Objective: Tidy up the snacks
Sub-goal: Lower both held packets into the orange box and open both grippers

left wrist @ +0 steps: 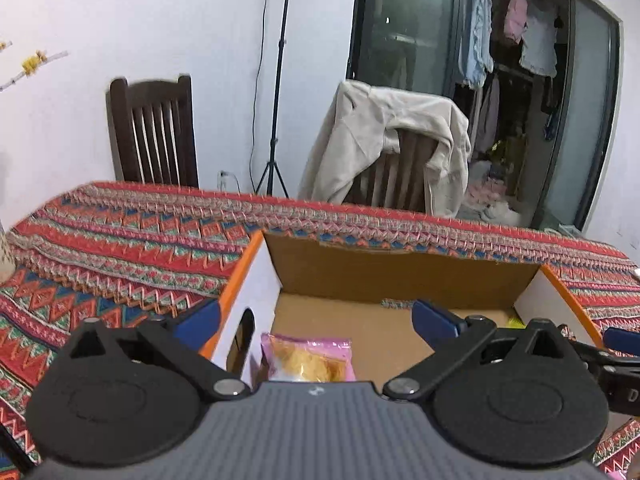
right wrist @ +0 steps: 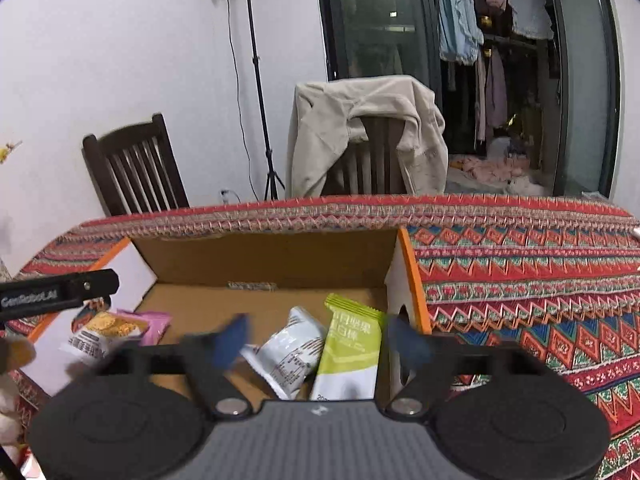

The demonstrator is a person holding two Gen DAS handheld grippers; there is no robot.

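Note:
An open cardboard box with orange edges stands on the patterned tablecloth. In the left wrist view a pink snack packet lies on the box floor, just below my left gripper, which is open and empty. In the right wrist view the box holds a white packet, a green packet and the pink-and-white cracker packet at its left wall. My right gripper hangs open over the white and green packets, its blurred blue fingertips apart from them.
The striped red tablecloth covers the table around the box. Behind the table stand a dark wooden chair, a light-stand tripod and a chair draped with a beige jacket. A glass door with hanging clothes is at the back right.

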